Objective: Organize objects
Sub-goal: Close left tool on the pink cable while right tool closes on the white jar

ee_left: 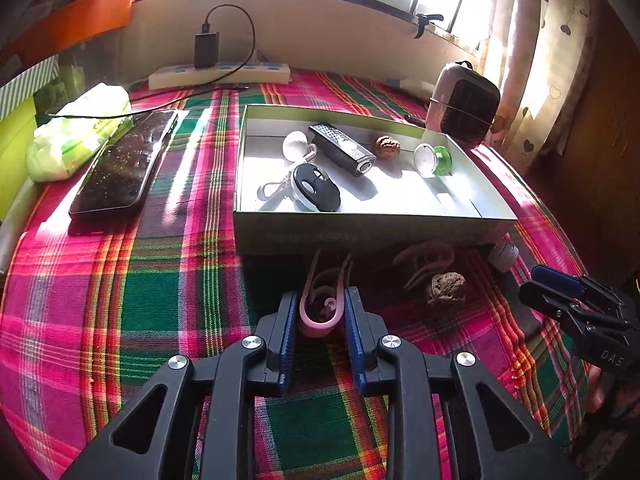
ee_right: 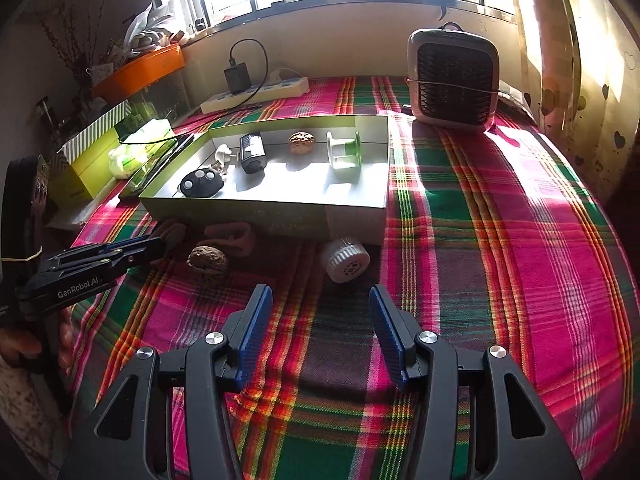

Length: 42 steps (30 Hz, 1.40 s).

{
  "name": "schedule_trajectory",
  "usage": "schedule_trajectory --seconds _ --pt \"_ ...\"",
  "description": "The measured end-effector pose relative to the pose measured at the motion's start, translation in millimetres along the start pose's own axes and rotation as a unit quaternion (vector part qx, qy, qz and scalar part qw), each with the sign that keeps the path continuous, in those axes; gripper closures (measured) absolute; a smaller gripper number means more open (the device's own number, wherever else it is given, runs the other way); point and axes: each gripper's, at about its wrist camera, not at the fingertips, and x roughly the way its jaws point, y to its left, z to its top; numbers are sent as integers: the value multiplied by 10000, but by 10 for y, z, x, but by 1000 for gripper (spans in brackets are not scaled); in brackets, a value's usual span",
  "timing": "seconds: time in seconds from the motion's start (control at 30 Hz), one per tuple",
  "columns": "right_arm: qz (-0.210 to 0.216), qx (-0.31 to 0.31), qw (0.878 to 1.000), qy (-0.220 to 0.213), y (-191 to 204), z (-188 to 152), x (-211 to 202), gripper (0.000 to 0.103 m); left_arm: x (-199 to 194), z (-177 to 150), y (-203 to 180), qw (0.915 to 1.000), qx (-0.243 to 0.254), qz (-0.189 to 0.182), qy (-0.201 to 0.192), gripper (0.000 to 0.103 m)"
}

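Note:
A shallow open box (ee_left: 372, 230) (ee_right: 276, 214) on the plaid cloth holds a black remote, a black rectangular device, a walnut (ee_left: 387, 147), a green-and-white spool (ee_left: 434, 160) and a white figure. In front of it lie a pink clip (ee_left: 322, 312), a second pink clip (ee_left: 428, 258) (ee_right: 236, 236), a walnut (ee_left: 445, 288) (ee_right: 207, 262) and a white ribbed cap (ee_right: 347, 260) (ee_left: 503, 254). My left gripper (ee_left: 321, 304) is closed around the pink clip, pads touching its sides. My right gripper (ee_right: 320, 308) is open and empty, just short of the cap.
A phone (ee_left: 124, 164) and a tissue pack (ee_left: 76, 132) lie left of the box. A power strip (ee_left: 220, 74) with a charger sits at the back. A small fan heater (ee_right: 454, 80) stands at the back right. A curtain hangs at the right.

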Motion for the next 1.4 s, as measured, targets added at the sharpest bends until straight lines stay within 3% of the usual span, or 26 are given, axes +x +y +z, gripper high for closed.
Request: schedule_trajectory --seconds 0.63,1.17,1.4 --pt "-269 -231 9986 394 -112 192 342 51 -36 -58 51 10000 -30 -25 33 81" --pt "-291 -486 9977 369 -75 221 384 52 24 8 33 10000 44 49 54 80" --pt "-270 -435 9981 342 -89 209 361 63 43 22 15 9999 57 115 49 80"
